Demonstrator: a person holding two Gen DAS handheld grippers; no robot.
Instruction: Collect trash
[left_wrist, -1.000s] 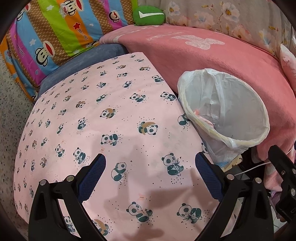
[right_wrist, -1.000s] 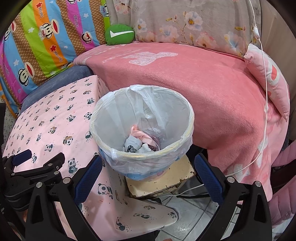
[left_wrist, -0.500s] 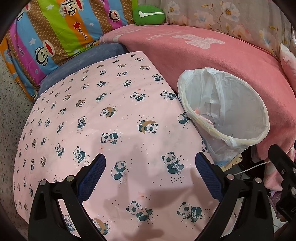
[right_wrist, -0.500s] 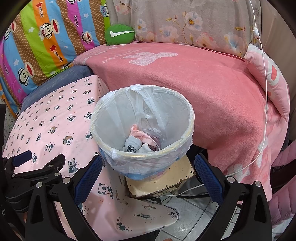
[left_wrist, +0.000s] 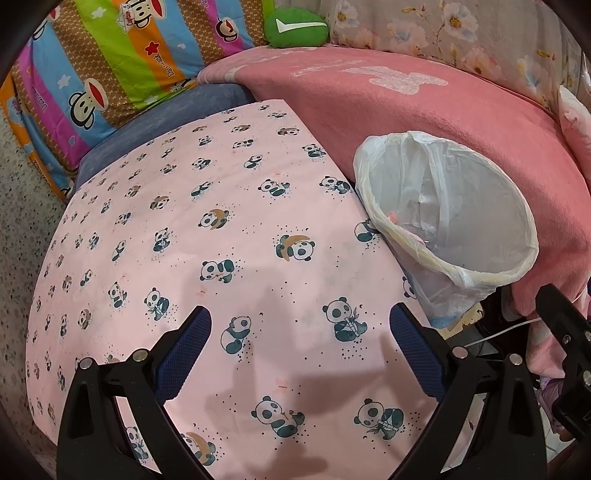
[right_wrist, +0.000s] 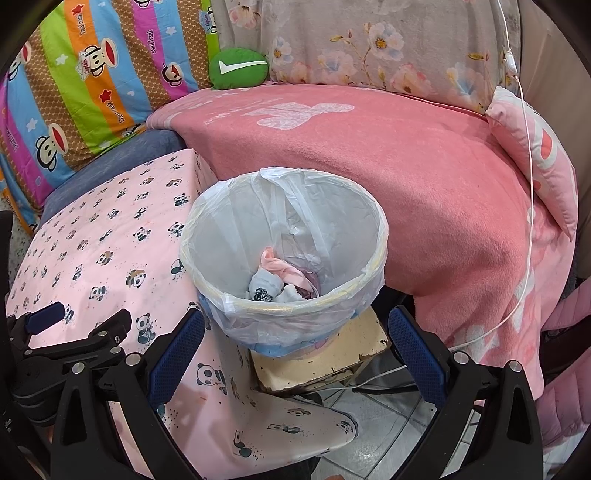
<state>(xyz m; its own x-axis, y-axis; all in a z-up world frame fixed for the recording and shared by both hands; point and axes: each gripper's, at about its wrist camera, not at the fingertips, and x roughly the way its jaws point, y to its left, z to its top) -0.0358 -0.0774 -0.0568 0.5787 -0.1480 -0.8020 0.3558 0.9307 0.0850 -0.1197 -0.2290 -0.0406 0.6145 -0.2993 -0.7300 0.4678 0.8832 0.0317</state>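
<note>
Layout: the lined waste bin (right_wrist: 284, 258) stands on a low stool (right_wrist: 332, 362), just right of the panda-print table (left_wrist: 207, 229) and in front of the blanket-covered sofa (right_wrist: 388, 158). Crumpled trash (right_wrist: 280, 280) lies in the bin's bottom. Behind the sofa seat, 1 small cushion (right_wrist: 238, 68) rests between the striped quilt (right_wrist: 92, 74) and the floral pillow (right_wrist: 369, 48).

Pink blanket (right_wrist: 424, 177) – tiled floor (right_wrist: 373, 435) below.
</note>
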